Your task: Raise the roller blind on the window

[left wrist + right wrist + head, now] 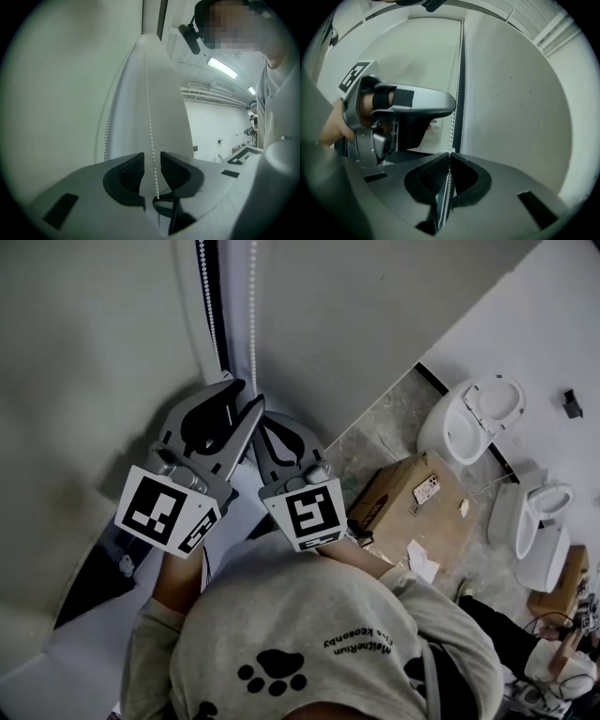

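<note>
My right gripper has its jaws clenched on the bead chain, the tips meeting right on the beads. My left gripper is released: its dark ribbed pads stand a little apart, and the chain hangs loose through the gap, touching neither that I can see. From both sets of jaws the chain runs straight ahead and upward, its long axis following the edge of the roller blind. As I judge it, any pull has to go back down that same line, not sideways. In the head view the left gripper sits just beside the right gripper and reaches slightly further up the chain, so it is the better placed to take the next bite. A far strand hangs near, on the blind side. The chain is small, hard, glossy white balls on a thin cord, bumpy enough to catch in the pad ribbing. The blind is a flat, matte, pale sheet, and the wall beside it looks equally plain.
</note>
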### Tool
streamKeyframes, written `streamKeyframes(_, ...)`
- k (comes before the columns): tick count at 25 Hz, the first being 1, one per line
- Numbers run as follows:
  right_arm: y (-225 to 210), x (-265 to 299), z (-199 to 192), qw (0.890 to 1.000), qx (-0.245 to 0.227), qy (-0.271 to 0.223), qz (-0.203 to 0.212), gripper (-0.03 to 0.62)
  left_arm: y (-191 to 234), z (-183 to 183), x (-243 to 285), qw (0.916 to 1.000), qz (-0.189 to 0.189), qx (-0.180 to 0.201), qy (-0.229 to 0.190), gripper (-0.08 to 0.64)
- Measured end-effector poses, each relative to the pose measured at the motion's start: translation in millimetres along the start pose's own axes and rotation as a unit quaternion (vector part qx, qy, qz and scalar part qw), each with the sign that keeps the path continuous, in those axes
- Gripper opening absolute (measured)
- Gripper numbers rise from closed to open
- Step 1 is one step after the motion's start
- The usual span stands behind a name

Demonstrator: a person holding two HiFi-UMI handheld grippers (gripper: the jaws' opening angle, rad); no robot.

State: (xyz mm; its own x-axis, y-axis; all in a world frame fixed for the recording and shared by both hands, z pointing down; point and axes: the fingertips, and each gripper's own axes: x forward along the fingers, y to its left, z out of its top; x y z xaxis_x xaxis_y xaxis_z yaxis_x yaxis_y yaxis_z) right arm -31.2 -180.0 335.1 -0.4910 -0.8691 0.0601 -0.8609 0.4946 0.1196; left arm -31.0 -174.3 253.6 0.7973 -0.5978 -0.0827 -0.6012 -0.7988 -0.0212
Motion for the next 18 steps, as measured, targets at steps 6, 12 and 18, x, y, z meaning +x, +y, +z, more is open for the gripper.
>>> streamKeyframes(6, 1, -3, 1, 1.000, -0.003, -0.002, 0.003, 0.017, 1, 27, 11, 0.9997, 0.001, 0.025, -0.007, 0.112)
streamKeyframes(12, 5, -5, -3, 1.000, -0.015, -0.006, 0.006, 0.017, -3, 33, 13, 0.9994, -0.010, 0.034, 0.002, 0.060)
streamKeyframes(18, 5, -7, -1, 1.000, -0.022, -0.011, 0.006, 0.017, -5, 44, 11, 0.9988, -0.009, 0.048, 0.003, 0.038)
